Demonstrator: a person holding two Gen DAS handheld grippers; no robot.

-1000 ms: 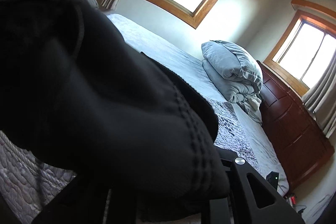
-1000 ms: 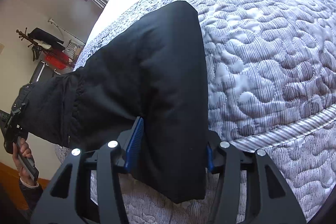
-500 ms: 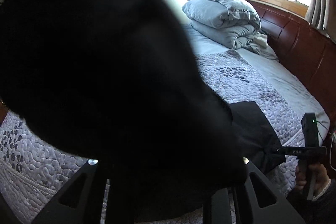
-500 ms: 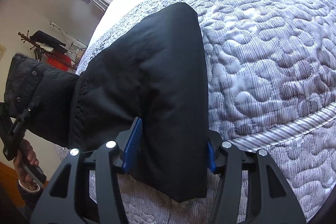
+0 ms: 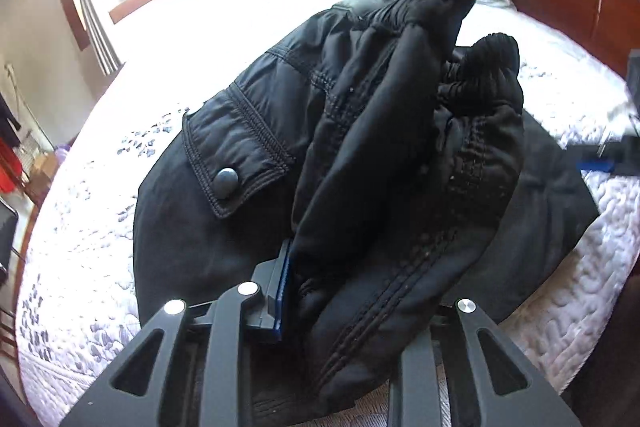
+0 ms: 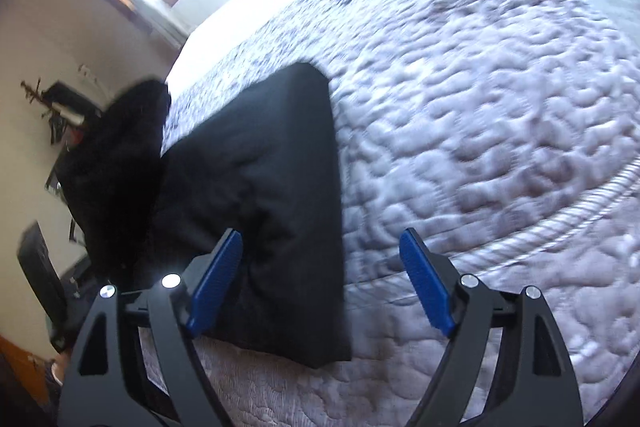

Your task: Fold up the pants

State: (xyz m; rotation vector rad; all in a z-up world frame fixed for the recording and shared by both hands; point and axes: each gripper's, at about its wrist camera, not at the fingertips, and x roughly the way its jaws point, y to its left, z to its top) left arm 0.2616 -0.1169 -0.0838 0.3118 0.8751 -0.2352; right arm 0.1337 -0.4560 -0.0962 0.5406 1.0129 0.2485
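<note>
- My right gripper (image 6: pixel 320 283) has just let go — jaws wide, pants (image 6: pixel 256 195) lying flat on the bed (image 6: pixel 480 107).
- My left gripper (image 5: pixel 360 291) stays clamped on the bunched waistband (image 5: pixel 460 27) — carrying it over, fold half done.

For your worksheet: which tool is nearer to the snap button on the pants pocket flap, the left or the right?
Left. The left tool grips the bunched pants, with the snap button just ahead of it. The right tool hangs open over the far folded end, no button in its view.

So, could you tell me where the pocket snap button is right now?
In the left wrist view, the snap button sits left of centre on the black pants, just left of the left gripper.
</note>
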